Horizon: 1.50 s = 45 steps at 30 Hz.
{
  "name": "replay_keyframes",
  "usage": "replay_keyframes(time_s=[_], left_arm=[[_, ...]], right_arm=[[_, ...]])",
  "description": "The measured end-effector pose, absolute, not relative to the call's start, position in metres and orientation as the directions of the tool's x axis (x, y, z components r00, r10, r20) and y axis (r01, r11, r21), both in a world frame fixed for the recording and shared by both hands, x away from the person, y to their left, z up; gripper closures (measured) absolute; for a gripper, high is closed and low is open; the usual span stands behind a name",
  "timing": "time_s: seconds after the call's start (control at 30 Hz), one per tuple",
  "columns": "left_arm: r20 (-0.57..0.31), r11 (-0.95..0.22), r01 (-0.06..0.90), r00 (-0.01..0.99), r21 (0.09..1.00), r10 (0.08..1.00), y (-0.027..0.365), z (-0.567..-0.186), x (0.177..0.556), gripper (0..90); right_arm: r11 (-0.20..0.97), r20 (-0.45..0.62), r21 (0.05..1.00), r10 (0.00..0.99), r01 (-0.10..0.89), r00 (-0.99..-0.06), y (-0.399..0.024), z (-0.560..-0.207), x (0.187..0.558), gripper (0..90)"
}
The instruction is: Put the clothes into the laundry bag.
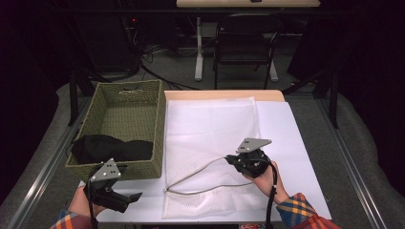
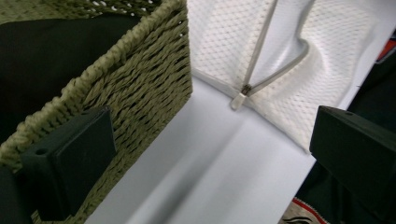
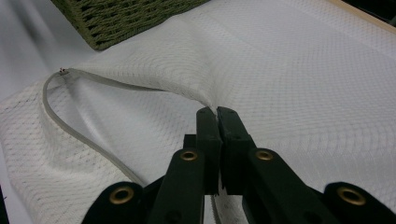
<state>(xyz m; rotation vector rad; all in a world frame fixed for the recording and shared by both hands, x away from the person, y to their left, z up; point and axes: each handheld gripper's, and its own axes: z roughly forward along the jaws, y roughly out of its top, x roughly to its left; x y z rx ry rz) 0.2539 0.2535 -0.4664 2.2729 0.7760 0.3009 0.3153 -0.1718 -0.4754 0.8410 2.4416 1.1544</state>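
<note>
The right tool [image 3: 217, 114] is clamped on the upper edge of the mesh bag [image 1: 210, 129], lifting its unzipped mouth off the tabletop [image 1: 296, 157]. The left tool [image 1: 119, 195] hovers with jaws wide and empty, just before the basket [image 1: 119, 169]. The dark garment [image 1: 112, 148] inside is likely next: grip it and carry it to the opening.

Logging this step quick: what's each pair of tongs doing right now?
Left tongs: open, holding nothing.
Right tongs: shut on the mesh laundry bag, at its zipper edge.

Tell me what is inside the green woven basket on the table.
The green woven basket holds a crumpled black cloth at its near end; the far part shows bare woven floor. Whatever lies under the cloth is covered and cannot be seen.
</note>
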Motion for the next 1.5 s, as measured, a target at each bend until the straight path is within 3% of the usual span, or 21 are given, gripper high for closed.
replay_keyframes(time_s=[0.8, 1.5], left_arm=[[0.008, -0.63, 0.411, 0.834, 0.659, 0.552, 0.262, -0.426, 0.289, 0.0], [0.058, -0.749, 0.404, 0.861, 0.525, 0.505, 0.269, -0.406, 0.347, 0.0]], right_arm=[[0.502, -0.026, 0.774, 0.634, 0.387, -0.773, -0.173, -0.475, 0.316, 88.3], [0.504, -0.019, 0.77, 0.631, 0.391, -0.776, -0.174, -0.477, 0.319, 88.2]])
